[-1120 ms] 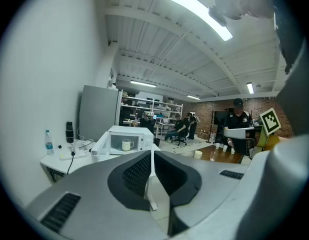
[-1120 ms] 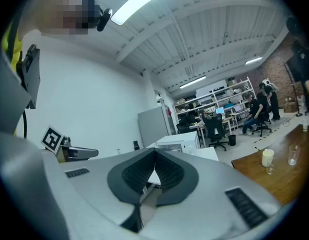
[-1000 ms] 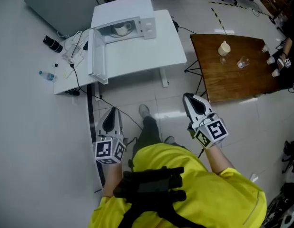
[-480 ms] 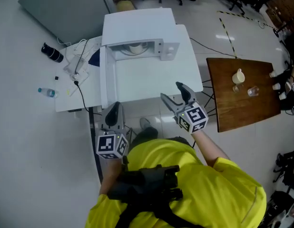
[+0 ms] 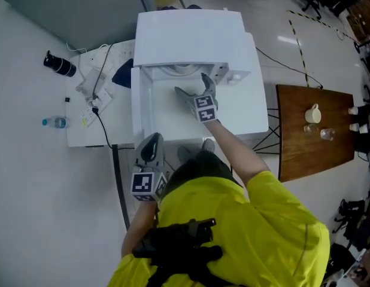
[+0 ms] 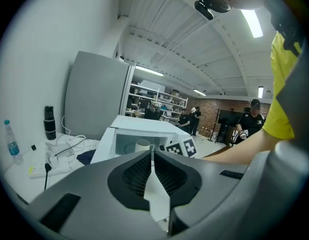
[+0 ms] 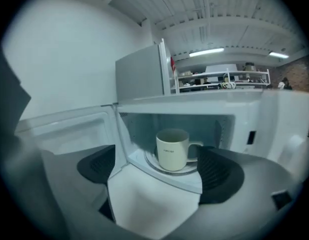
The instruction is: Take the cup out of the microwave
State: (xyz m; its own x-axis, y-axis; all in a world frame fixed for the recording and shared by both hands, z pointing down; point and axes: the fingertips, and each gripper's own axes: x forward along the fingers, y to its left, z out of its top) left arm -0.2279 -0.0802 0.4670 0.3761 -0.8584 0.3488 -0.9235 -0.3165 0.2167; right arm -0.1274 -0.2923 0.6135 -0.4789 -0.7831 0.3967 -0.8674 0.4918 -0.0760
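Your right hand-held gripper [image 5: 194, 87] has swung from your side up to the open microwave [image 5: 191, 34], jaws opening wide and empty, facing the cup [image 7: 172, 149] on the turntable inside, ready to reach in; your left hand-held gripper [image 5: 150, 149] hangs closed.

I see a cream cup [image 7: 172, 150], a white microwave [image 5: 191, 37], a brown wooden table [image 5: 299, 154] and a yellow shirt [image 5: 245, 232].
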